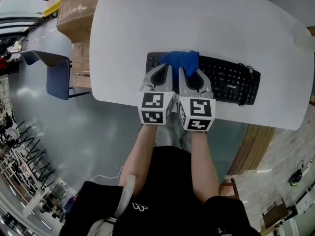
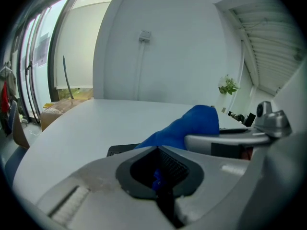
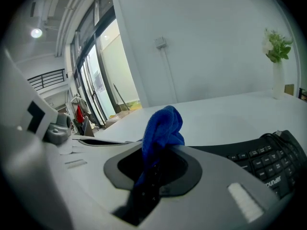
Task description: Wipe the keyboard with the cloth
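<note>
Two grippers pinched one blue cloth (image 1: 180, 60) on one black keyboard (image 1: 229, 80).
The head view showed both arms straight out, side by side. The cloth sat bunched on the keyboard's left end, on the white counter (image 1: 197, 23). Only the gripper views showed the left gripper (image 1: 165, 70) and right gripper (image 1: 186, 70) each squeezed tight on the cloth.

A white brand word stands on the right part of the black keyboard (image 1: 229, 80). In the right gripper view it looks like "Founder", though it is not sharp enough to be sure. The key legends are too small to read. A small white logo (image 1: 139, 207) on the person's black garment shows no legible letters.
</note>
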